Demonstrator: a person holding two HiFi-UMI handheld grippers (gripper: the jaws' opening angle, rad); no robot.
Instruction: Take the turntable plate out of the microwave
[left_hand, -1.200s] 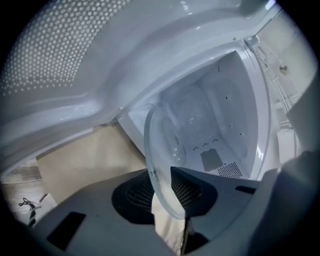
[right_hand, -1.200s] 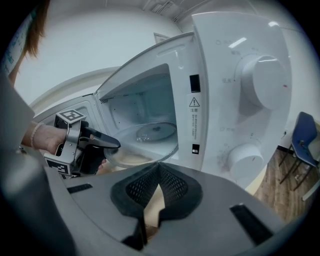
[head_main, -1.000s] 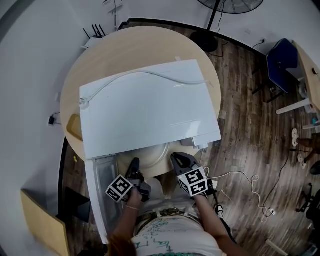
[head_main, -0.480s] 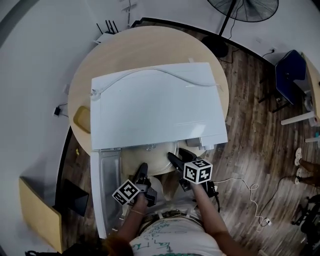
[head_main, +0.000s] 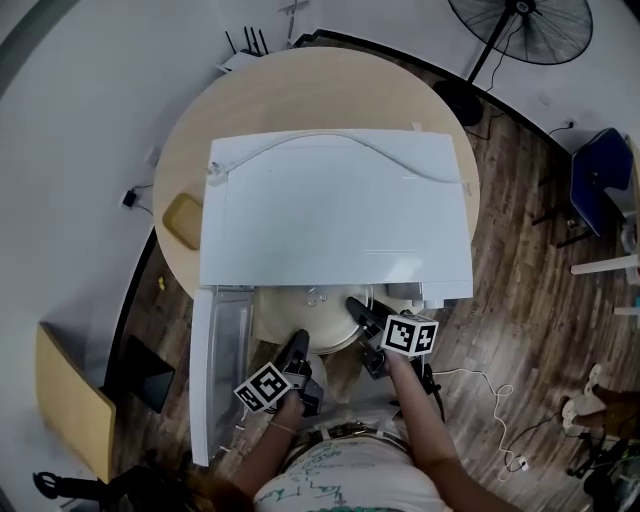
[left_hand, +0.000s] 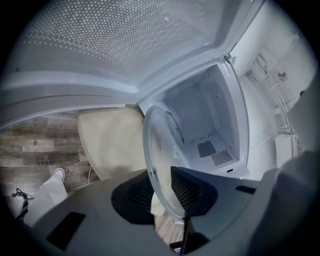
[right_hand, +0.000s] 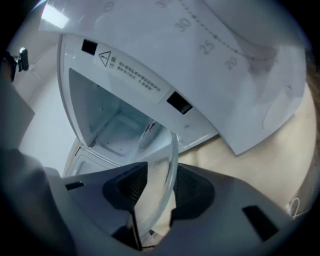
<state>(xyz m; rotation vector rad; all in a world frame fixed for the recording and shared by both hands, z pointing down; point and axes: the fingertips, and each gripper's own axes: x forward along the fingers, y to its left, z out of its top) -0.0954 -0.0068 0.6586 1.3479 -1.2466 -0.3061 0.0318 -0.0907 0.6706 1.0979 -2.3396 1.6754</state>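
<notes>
**At microwave mouth: plate rim between both grippers**

At front of white microwave (head_main: 335, 205) on round wooden table (head_main: 300, 90): glass turntable plate (head_main: 305, 318) at mouth of the open cavity, front part sticking out past the casing's front edge. Left gripper (left_hand: 162, 192) clamped on near-left rim, jaws narrowly apart, glass pinched between pads. Right gripper (right_hand: 157, 187) at near-right rim; jaws closing, rim between them, slight gap visible at one pad. Door (head_main: 205, 370) swung open at left.
</notes>
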